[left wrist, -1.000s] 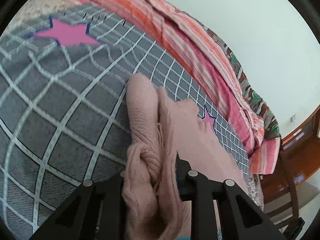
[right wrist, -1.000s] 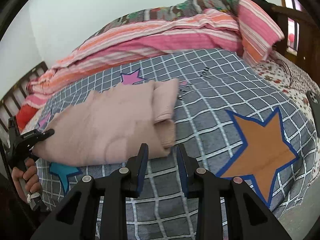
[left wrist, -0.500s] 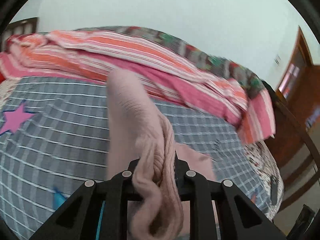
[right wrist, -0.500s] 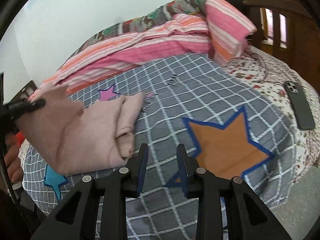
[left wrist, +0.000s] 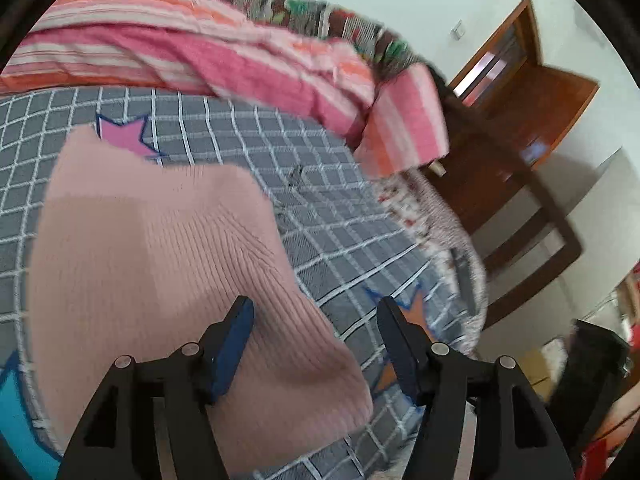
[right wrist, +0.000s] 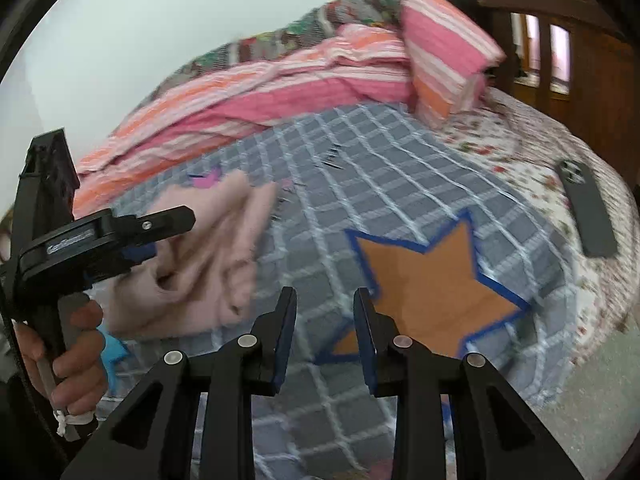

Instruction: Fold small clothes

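A pink knit garment (left wrist: 160,256) lies folded over on the grey checked bedspread (left wrist: 304,208). My left gripper (left wrist: 316,312) is open and empty just above its near edge. In the right wrist view the garment (right wrist: 216,256) lies bunched at the left, with the left gripper (right wrist: 160,232) over it. My right gripper (right wrist: 325,304) is open and empty, above the bedspread (right wrist: 360,176) near an orange star (right wrist: 432,280), apart from the garment.
A striped pink and orange quilt (right wrist: 304,80) is piled along the back of the bed. A dark phone (right wrist: 588,212) lies on the floral sheet at the right. A wooden bed frame (left wrist: 520,184) and door stand at the right.
My left gripper carried the garment's edge over, then opened and let it go; the garment now lies folded on the bed. My right gripper opened a little wider and drifted right.
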`<state>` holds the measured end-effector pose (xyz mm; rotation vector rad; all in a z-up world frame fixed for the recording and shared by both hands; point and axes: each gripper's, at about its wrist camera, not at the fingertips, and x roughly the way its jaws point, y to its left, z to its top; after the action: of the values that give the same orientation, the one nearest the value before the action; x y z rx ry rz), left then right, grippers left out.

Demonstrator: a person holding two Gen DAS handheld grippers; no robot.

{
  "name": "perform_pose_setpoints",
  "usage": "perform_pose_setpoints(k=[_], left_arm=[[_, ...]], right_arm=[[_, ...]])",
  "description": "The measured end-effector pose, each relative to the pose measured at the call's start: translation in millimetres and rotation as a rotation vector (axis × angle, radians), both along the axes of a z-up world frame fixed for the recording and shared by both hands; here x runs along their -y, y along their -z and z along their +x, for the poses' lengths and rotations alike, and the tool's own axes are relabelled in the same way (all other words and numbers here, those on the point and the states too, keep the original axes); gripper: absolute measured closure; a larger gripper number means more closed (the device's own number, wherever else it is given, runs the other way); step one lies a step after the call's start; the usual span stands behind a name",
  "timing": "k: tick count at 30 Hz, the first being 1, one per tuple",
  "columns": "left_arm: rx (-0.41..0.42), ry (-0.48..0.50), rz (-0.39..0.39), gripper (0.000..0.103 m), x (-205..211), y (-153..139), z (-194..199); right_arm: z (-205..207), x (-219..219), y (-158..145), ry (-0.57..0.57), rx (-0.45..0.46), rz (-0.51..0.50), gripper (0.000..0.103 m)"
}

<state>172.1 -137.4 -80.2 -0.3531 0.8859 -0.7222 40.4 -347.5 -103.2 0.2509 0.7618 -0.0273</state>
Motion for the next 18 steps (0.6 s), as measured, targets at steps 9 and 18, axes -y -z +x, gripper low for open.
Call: perform_pose_setpoints(k=[9,18], left_arm=[[0.035,-0.214,0.042,0.038,-110.0,-3.9,-6.4],[-0.073,-0.295,0.009,0.038,-159.9,37.1,4.7]], right_arm=[[61.9,-51.6,-5.4,-0.186,0.051,0.224,0.044],[120.1,-84.7,44.8,-0.170,-0.114,0.294,0.071]])
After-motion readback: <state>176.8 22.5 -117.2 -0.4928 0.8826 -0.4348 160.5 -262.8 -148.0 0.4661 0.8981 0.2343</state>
